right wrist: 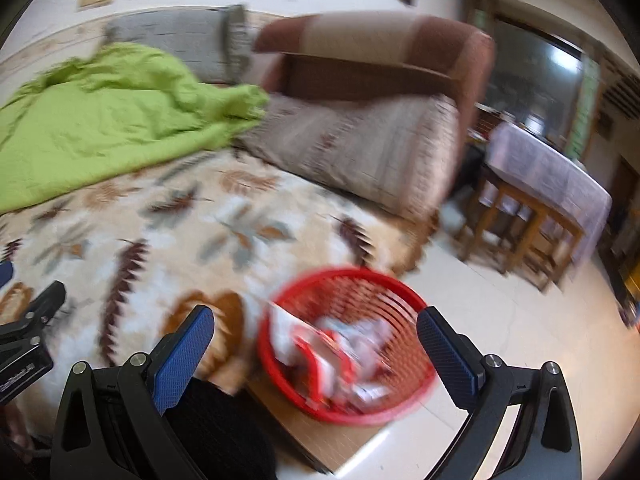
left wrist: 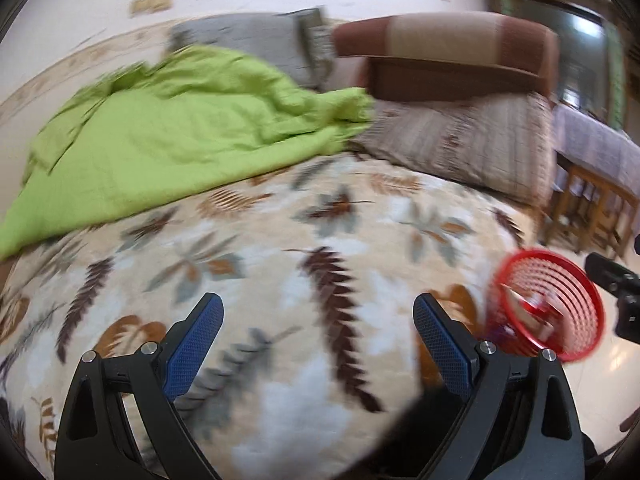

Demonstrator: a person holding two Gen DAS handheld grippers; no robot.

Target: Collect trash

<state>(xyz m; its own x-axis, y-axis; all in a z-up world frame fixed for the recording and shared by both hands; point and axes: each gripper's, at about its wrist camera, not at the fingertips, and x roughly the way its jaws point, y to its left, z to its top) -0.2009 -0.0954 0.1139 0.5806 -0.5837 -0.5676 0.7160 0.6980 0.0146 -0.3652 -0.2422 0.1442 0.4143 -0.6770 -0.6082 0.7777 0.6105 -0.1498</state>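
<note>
Clearly the trash already gathered sits in the red basket (right wrist: 348,344), low and centre in the right wrist view, at the lower right edge in the left wrist view; it stands on a low wooden surface (right wrist: 320,440) beside the bed. Inside lie crumpled wrappers (right wrist: 340,348), white and red (blur hides any print). I judge them light, thin and crackly, likely to slip, so best pinched at a bunched fold, not a flat face. The basket looks a stiff, light plastic mesh, best taken at its rim.

Both tools are spread wide with nothing between the fingers: the left gripper (left wrist: 318,312) hangs over the leaf-patterned blanket (left wrist: 280,260), the right gripper (right wrist: 316,328) over the basket. No loose trash shows on the blanket. A green quilt (left wrist: 180,128) at upper left and a striped cushion (left wrist: 460,140) could hide some. Nothing blocks the basket.
</note>
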